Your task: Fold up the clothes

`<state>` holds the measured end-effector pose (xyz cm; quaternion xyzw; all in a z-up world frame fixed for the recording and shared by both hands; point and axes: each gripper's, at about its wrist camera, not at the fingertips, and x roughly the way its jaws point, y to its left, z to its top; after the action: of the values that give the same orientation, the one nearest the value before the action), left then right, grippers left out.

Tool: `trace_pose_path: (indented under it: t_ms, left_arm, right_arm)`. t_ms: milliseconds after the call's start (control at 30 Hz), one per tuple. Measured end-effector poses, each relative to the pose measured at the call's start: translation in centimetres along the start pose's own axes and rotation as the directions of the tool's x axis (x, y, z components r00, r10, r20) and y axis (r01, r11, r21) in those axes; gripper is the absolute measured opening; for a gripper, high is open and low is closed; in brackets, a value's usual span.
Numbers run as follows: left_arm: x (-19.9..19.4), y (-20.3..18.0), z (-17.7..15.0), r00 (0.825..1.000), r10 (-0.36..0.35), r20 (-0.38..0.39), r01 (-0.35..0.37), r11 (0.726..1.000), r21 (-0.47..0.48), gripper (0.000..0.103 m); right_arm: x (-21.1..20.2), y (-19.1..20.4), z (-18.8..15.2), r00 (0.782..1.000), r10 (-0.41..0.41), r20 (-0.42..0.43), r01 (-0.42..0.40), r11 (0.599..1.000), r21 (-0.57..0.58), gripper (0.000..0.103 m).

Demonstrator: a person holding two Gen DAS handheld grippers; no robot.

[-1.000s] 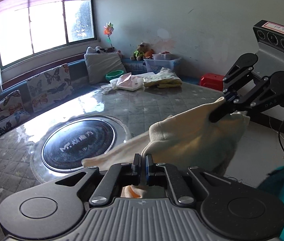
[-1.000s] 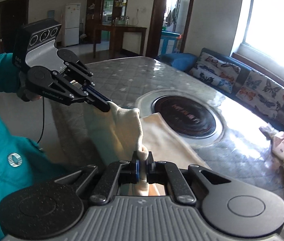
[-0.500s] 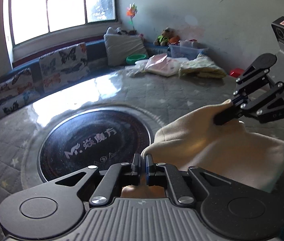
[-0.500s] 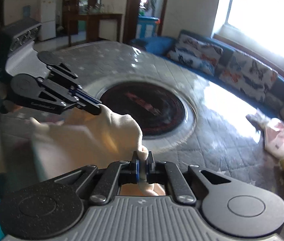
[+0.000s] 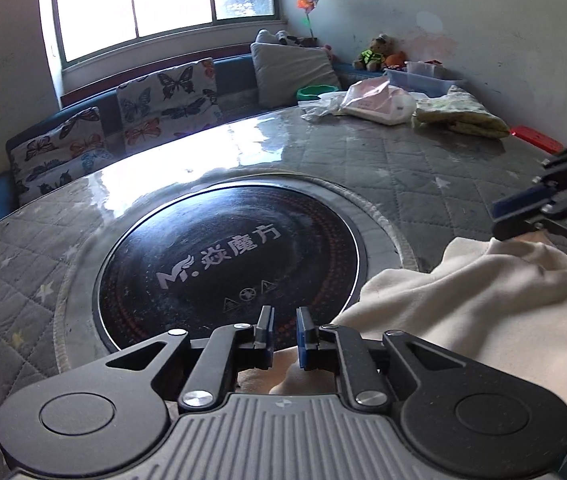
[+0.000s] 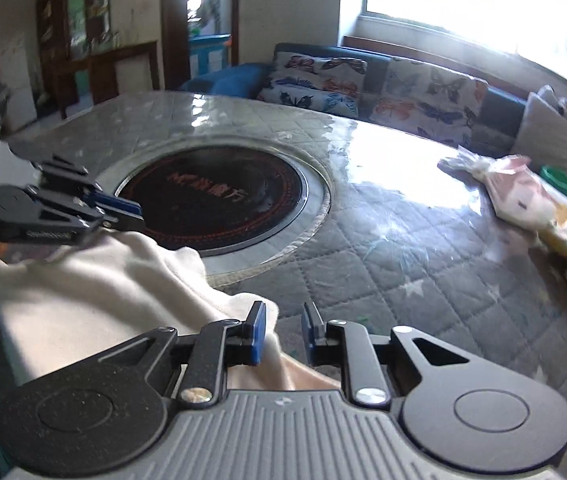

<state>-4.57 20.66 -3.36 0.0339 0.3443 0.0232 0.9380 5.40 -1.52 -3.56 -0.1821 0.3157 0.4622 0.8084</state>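
A cream garment [image 5: 475, 312] lies bunched on the near edge of the quilted grey table [image 5: 423, 168], beside the round black cooktop [image 5: 227, 264]. My left gripper [image 5: 283, 330] is open, its jaws apart just above the cloth's left end. My right gripper [image 6: 283, 334] is open too, over the cloth's right end [image 6: 95, 304]. In the left wrist view the right gripper [image 5: 503, 220] hovers over the garment's far corner. In the right wrist view the left gripper [image 6: 131, 214] sits above the cloth's left side. Neither holds the cloth.
Folded yellow and pink clothes [image 5: 459, 116] and a plastic bag [image 5: 367, 100] lie at the table's far side. A bench with butterfly cushions [image 5: 163, 96] runs under the window. A blue storage bin [image 5: 423, 76] and toys stand by the wall.
Both grippers carried the pinched garment forward and down onto the table, then opened and let it go. The cloth now rests by the cooktop.
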Motion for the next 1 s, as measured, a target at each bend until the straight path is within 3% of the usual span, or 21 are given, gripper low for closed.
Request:
trace_pose_path:
  t_ms: [100,200,367,567,667,767,867,1000]
  left_arm:
    - [-1.7,-0.7,0.7,0.999,-0.029,0.04,0.03,1.0,-0.01,0.013]
    - [-3.4,-2.1,1.2,0.992,-0.104,0.066,0.105,0.994,-0.012,0.016]
    - [-3.4,-4.9,0.7,0.983,-0.178,0.034,0.177,0.983,0.04,0.018]
    - [-1.0,-4.3,-0.8,0.989,-0.135,-0.052,0.137,0.99,0.021,0.021]
    - [-1.7,-2.9,-0.8,0.991,-0.127,-0.037,0.126,0.992,-0.028,0.024]
    - [-3.1,-1.1,-0.6,0.996,-0.085,-0.009,0.084,0.994,-0.07,0.034]
    - [-4.2,0.8,-0.8,0.999,-0.043,-0.001,0.043,0.992,-0.12,0.034]
    - [-5.1,2.1,-1.6,0.999,-0.039,-0.018,0.035,0.986,-0.165,0.034]
  right_arm:
    - [-1.1,0.3,0.1,0.999,0.033,0.01,-0.033,0.999,0.021,0.018]
    - [-0.8,0.9,0.0,0.999,0.05,0.004,-0.05,0.999,0.008,0.02]
    - [1.4,1.7,0.0,0.998,0.05,-0.029,-0.05,0.999,0.008,0.02]
    - [2.0,1.9,0.2,1.0,0.01,-0.023,-0.01,1.0,-0.021,0.028]
    - [2.1,2.0,-0.2,1.0,-0.007,-0.021,0.007,1.0,-0.019,0.033]
    - [2.0,1.9,-0.1,1.0,-0.011,-0.019,0.011,1.0,-0.023,0.035]
    - [1.6,2.1,0.3,1.0,-0.023,-0.009,0.023,0.999,-0.027,0.036]
    - [0.8,3.2,1.0,1.0,0.009,0.014,-0.008,0.999,-0.04,0.037]
